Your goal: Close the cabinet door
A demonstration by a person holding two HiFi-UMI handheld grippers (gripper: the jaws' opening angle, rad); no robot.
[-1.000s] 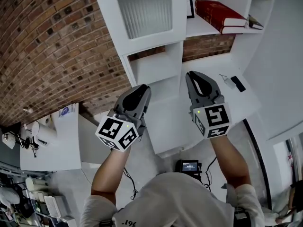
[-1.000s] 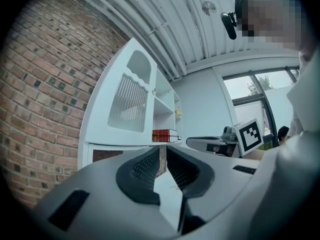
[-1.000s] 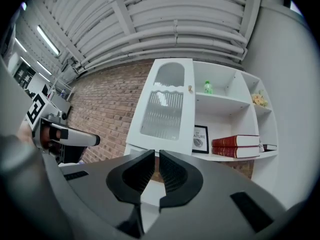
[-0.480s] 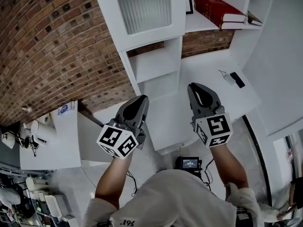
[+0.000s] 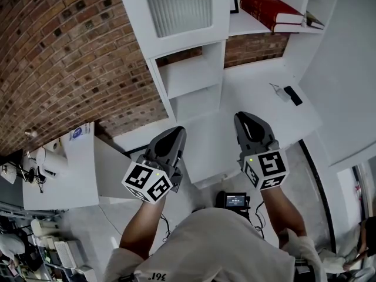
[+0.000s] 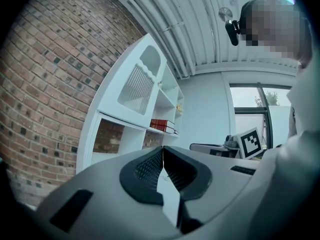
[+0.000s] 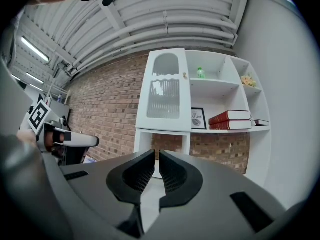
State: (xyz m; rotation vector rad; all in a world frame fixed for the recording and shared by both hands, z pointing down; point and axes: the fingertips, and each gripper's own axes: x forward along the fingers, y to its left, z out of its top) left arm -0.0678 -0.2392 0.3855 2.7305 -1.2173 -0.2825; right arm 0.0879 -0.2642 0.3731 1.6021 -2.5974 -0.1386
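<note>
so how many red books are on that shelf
2. The upper red book lies on the lower red book, stacked on the shelf right of the cabinet door. Others may be hidden.

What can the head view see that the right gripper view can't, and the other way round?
Only the head view shows a small dark object lying on the white desk, and a device with a lit screen down on the floor. Only the right gripper view shows the green bottle on the top shelf and the ribbed ceiling. Both show the ribbed-glass cabinet door, the red books and the brick wall.
</note>
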